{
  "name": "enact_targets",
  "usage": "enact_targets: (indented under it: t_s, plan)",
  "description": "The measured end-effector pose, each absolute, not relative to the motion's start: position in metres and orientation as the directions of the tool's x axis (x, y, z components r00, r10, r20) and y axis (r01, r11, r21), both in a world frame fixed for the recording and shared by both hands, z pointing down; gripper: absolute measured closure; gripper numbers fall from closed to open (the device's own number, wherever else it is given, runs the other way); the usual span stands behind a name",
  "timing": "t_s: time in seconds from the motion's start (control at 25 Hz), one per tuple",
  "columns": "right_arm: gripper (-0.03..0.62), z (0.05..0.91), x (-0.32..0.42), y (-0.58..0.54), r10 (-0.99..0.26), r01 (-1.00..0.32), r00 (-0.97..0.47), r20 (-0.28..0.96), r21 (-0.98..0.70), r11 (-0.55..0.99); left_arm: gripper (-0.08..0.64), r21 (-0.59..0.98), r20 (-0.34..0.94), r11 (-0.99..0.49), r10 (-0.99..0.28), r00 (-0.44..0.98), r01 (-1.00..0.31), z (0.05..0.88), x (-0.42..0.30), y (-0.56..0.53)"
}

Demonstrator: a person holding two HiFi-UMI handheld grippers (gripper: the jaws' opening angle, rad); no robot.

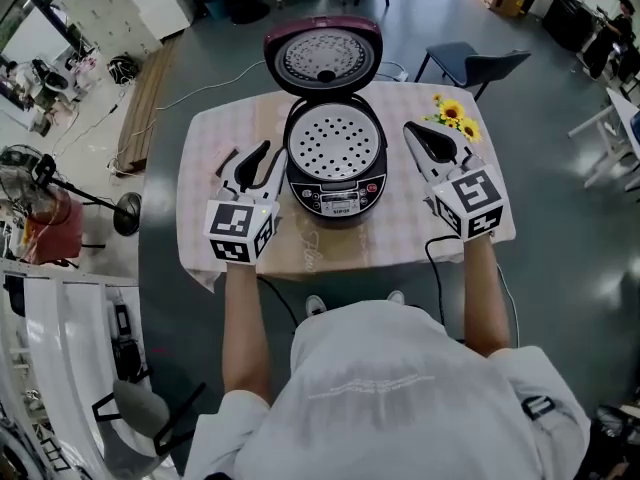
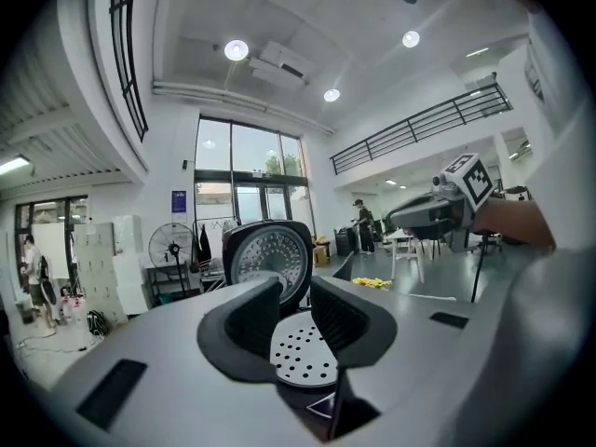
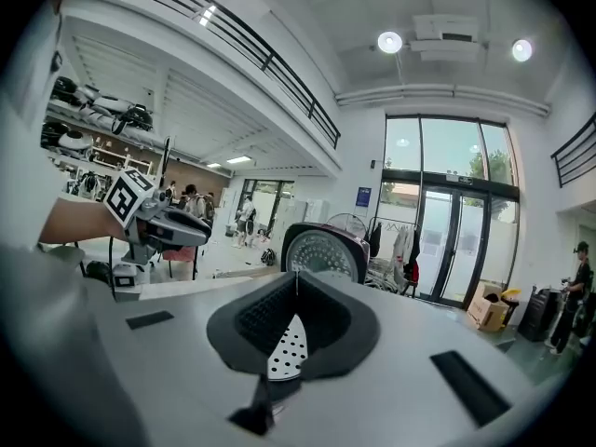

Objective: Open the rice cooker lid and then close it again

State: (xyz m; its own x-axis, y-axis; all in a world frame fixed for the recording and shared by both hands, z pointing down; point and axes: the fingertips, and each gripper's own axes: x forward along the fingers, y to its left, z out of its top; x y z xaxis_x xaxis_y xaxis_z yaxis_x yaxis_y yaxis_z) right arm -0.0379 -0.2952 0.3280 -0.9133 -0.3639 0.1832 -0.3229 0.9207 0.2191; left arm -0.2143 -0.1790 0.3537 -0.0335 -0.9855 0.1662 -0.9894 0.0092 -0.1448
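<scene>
Two empty grippers: left gripper (image 2: 296, 294) fingers (image 2: 250, 322) slightly apart, right gripper (image 3: 296, 282) fingers (image 3: 264, 317) pinched together. Lid (image 1: 322, 56) stands open; a hard shove could skid the rice cooker (image 1: 336, 196).

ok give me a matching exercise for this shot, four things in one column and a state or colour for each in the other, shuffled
Things:
1. rice cooker lid
2. left gripper
3. right gripper
4. sunflowers

States:
A. jaws closed tip to tip, nothing held
B. swung up, standing open
C. yellow
D. jaws apart, nothing gripped

Pairs: 1-B, 2-D, 3-A, 4-C
</scene>
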Motion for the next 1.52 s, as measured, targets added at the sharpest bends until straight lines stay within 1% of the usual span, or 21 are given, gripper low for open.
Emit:
enact_targets:
  t_s: [0.44,0.84,1.12,1.36,1.52]
  plan:
    - [0.566,0.327,-0.060,-0.279,-0.372,-0.327,-0.907,0.196,0.230,0.917,0.446,-0.159,0.180,-0.024,-0.984,-0.005,-0.987,0.355,-0.237,-0.164]
    - [0.566,0.332,-0.075,-0.243,-0.451,-0.410,-0.870,0.200,0.214,0.887,0.445,-0.146,0.186,-0.118,-0.978,0.090,-0.982,0.364,-0.260,-0.146]
    - [0.566,0.342,-0.078,-0.220,-0.488,-0.448,-0.842,0.232,0.204,0.870,0.445,-0.134,0.201,-0.181,-0.968,0.152,-0.974,0.371,-0.266,-0.140]
    - [0.566,0.345,-0.082,-0.224,-0.489,-0.453,-0.835,0.251,0.191,0.871,0.445,-0.133,0.211,-0.174,-0.967,0.144,-0.976,0.368,-0.279,-0.149]
    - [0.566,0.349,-0.091,-0.238,-0.469,-0.433,-0.845,0.259,0.184,0.882,0.445,-0.156,0.222,-0.176,-0.965,0.139,-0.972,0.363,-0.284,-0.166]
